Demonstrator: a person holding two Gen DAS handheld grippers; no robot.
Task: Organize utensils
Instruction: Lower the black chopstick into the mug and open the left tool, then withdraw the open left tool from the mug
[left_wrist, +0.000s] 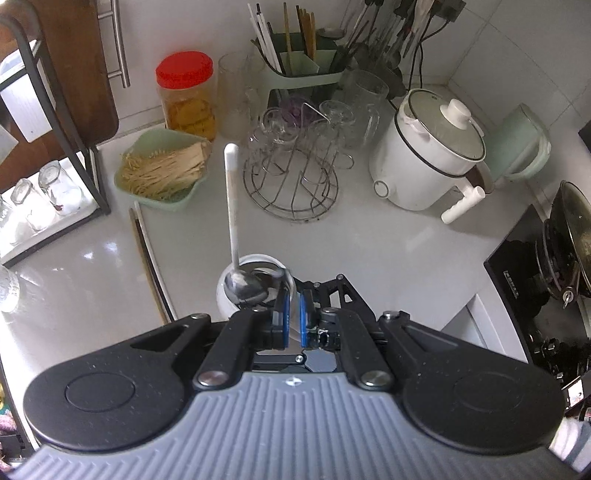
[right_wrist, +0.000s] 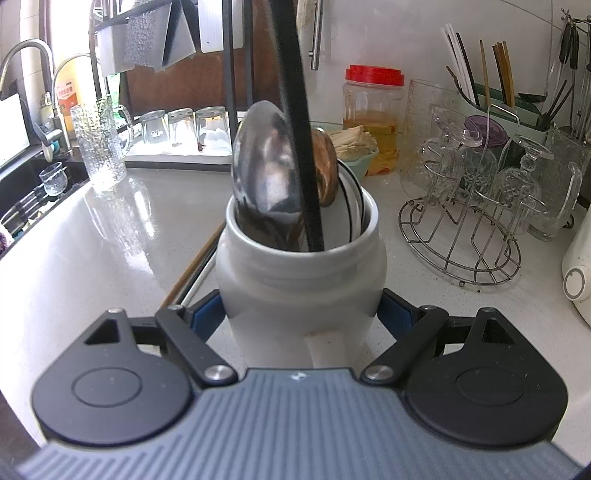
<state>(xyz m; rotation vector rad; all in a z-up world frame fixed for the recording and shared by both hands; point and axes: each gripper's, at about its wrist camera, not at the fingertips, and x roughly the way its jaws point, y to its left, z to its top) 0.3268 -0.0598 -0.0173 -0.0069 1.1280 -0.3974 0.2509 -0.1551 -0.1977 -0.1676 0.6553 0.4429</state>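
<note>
White ceramic jar (right_wrist: 301, 280), clamped in my right gripper (right_wrist: 301, 314), already holds several utensils, my left gripper (left_wrist: 293, 314) is pinched nearly together above it, and chopsticks (left_wrist: 149, 254) on the counter (left_wrist: 369, 243) seem still left.

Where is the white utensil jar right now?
The white utensil jar stands on the counter, dead centre in the right wrist view, clamped by the right gripper, left of the wire glass rack.
</note>
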